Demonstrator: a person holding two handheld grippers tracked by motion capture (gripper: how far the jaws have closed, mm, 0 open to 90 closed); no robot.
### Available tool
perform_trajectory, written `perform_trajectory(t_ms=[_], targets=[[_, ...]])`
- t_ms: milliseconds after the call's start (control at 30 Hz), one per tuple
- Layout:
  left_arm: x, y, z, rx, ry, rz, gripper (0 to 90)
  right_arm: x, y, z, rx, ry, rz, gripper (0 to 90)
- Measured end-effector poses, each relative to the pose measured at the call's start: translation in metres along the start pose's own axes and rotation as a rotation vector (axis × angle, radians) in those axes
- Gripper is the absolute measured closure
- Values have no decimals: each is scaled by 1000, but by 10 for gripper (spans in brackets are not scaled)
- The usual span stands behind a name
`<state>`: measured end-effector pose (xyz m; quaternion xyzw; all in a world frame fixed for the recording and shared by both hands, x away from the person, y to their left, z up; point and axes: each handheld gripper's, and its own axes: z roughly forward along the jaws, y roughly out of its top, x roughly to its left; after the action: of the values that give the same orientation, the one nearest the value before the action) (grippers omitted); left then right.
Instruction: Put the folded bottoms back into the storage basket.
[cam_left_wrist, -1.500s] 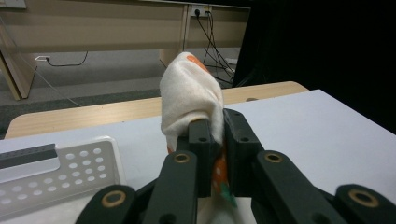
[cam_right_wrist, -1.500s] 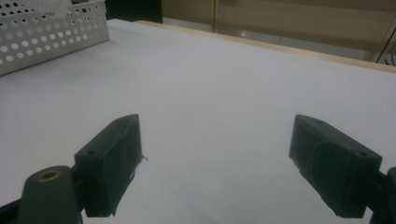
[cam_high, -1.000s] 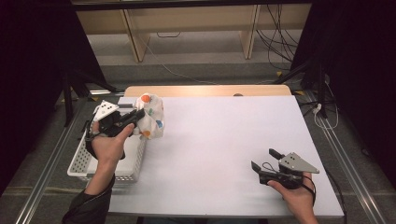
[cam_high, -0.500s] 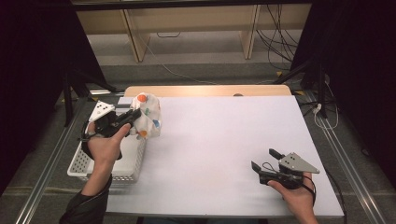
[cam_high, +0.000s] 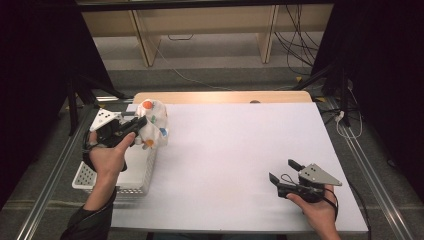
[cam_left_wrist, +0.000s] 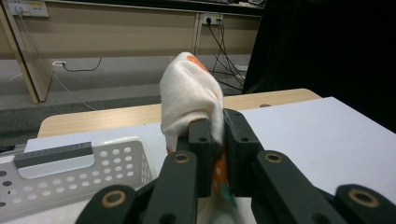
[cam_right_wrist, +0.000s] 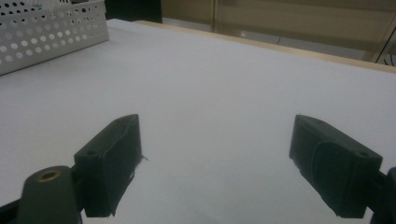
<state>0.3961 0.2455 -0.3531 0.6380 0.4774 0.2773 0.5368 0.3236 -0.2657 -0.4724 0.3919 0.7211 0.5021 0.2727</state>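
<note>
My left gripper (cam_high: 139, 124) is shut on a bunched white cloth (cam_high: 154, 127) with orange and green spots, held in the air over the far end of the white basket (cam_high: 131, 176). Seen from the left gripper view, the cloth (cam_left_wrist: 189, 95) rises out from between the closed jaws and folds over their tips, the left gripper (cam_left_wrist: 218, 130) pinching it in the middle. My right gripper (cam_high: 284, 171) rests low over the white table near the front right corner. Its jaws stand wide apart with nothing between them, as the right gripper view confirms (cam_right_wrist: 215, 154).
The white perforated basket (cam_left_wrist: 60, 172) stands at the table's left edge. A wooden strip (cam_high: 220, 97) borders the far edge of the white table top (cam_high: 235, 150). Cables and shelf legs lie on the floor beyond. Dark curtains flank both sides.
The left hand has shifted the cloth slightly toward the far side of the basket. The right gripper has stayed put.
</note>
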Motion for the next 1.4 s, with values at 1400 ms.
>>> perform_trajectory(t_ms=[1400], targets=[[14, 0, -9, -6, 32, -9, 820, 0, 0, 0, 2, -2, -1, 175]])
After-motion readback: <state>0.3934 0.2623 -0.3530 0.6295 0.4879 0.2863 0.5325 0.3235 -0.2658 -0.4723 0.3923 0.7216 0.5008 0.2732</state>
